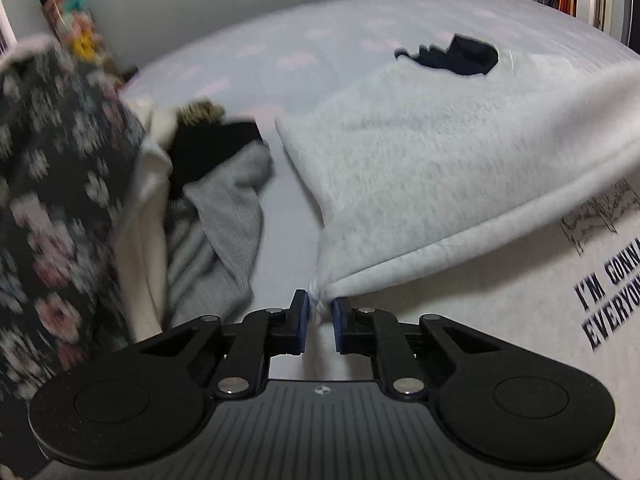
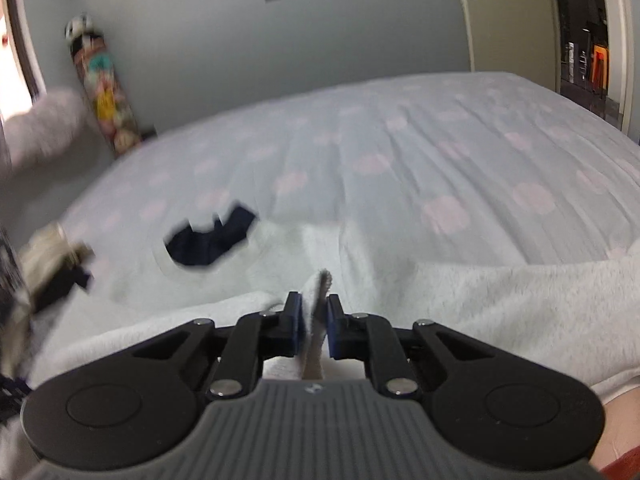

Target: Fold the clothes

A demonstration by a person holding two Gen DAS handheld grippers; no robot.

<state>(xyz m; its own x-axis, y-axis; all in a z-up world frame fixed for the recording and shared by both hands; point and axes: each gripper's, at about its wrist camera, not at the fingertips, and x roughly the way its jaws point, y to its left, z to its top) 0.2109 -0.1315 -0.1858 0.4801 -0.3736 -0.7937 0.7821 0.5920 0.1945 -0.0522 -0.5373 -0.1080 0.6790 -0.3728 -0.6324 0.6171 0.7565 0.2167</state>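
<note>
We've got the left hand-held gripper [image 1: 320, 310] pinched on one hem corner of the grey sweatshirt [image 1: 440, 152] and the right hand-held gripper [image 2: 314, 314] clamped on another, the lifted edge stretched crosswise between us, the body trailing ahead onto the bed [image 2: 440, 152].

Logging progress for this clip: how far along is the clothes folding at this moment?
Early. Nothing folded shows on the bed. In hand: both tongs, left and right, are shut on the light grey sweatshirt, lifting an edge so its fleecy inside shows above the printed front; the fold is not laid down. Left: a heap of clothes beside it and a dark garment farther up the bed, all unfolded.
</note>
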